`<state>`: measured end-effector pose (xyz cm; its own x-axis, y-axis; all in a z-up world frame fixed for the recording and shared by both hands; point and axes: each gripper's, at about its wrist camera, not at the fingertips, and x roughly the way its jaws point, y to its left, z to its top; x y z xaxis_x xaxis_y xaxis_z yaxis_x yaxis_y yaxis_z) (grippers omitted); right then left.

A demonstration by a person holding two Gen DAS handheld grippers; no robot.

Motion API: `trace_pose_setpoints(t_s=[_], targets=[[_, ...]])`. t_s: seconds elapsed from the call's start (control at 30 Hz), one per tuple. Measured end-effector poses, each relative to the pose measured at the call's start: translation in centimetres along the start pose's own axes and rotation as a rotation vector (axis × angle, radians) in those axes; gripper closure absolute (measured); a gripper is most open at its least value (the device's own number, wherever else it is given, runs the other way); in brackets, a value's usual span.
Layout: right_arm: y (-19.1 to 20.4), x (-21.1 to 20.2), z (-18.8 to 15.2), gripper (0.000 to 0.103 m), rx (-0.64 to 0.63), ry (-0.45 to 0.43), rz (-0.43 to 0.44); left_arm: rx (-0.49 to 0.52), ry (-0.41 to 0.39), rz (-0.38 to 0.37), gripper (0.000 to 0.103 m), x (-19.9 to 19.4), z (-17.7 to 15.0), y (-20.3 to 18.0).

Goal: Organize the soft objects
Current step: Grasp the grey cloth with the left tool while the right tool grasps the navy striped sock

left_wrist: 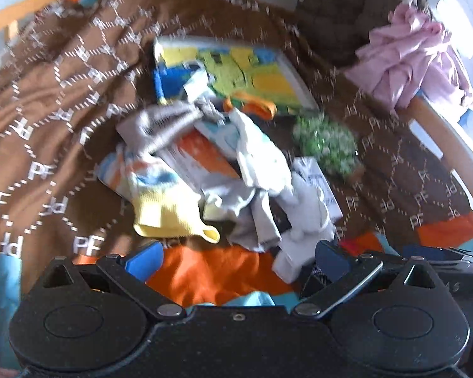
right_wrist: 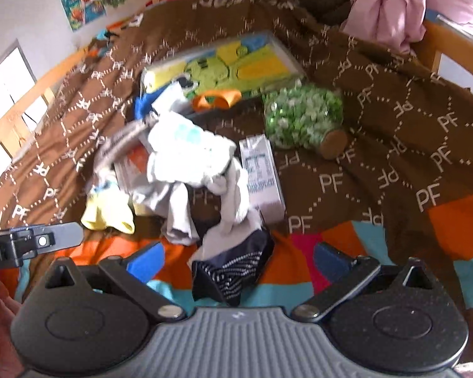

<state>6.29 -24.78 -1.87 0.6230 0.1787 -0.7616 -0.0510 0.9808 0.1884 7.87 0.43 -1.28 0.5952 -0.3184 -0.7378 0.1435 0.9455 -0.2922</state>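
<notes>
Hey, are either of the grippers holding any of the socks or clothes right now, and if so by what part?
Nothing is held. The left gripper and right gripper both stand open above the sock pile, with no fabric between their fingers.

A jumble of socks and small soft garments lies heaped in front of you on the brown blanket.

You're looking at a loose pile of white and grey socks (right_wrist: 192, 163), crumpled and overlapping, partly covering flat cardboard packets beneath them. At its left edge a yellow sock (right_wrist: 108, 212) with blue and orange stripes lies flat, cuff toward you. Nearest you, a dark navy sock with white dotted stripes (right_wrist: 233, 271) sits folded on the orange and teal patchwork, touching the pile's lower end. Behind the pile, a colourful green, yellow and blue soft piece (right_wrist: 224, 69) lies flat, an orange loop (right_wrist: 216, 99) at its near edge. To the right sits a green-and-white mottled round soft object (right_wrist: 302, 116), apart from the socks.
</notes>
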Motion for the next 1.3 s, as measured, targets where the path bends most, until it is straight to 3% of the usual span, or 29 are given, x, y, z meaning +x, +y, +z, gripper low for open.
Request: trace_pose_setpoints(t_s=[0.13, 0.3, 0.7, 1.0, 1.3], targets=[[0.9, 1.2, 0.0, 0.0, -0.056, 0.037, -0.039, -0.006, 0.083, -0.025, 0.001, 2.6, 1.6, -0.4], [1.6, 3.2, 0.1, 0.0, -0.096, 0.108, -0.033, 0.062, 0.145, -0.077, 0.001, 6.0, 3.4, -1.4], [0.8, 9.0, 1.5, 0.002, -0.065, 0.241, -0.004, -0.137, 0.285, -0.232, 0.009, 13.2, 5.2, 0.7], [0.1, 11.3, 1.7, 0.016, -0.022, 0.308, 0.002, -0.172, 0.37, -0.282, 0.039, 16.1, 4.7, 0.7], [0.2, 11.5, 1.4, 0.033, -0.031, 0.333, -0.008, -0.22, 0.399, -0.257, 0.085, 16.7, 4.7, 1.5]])
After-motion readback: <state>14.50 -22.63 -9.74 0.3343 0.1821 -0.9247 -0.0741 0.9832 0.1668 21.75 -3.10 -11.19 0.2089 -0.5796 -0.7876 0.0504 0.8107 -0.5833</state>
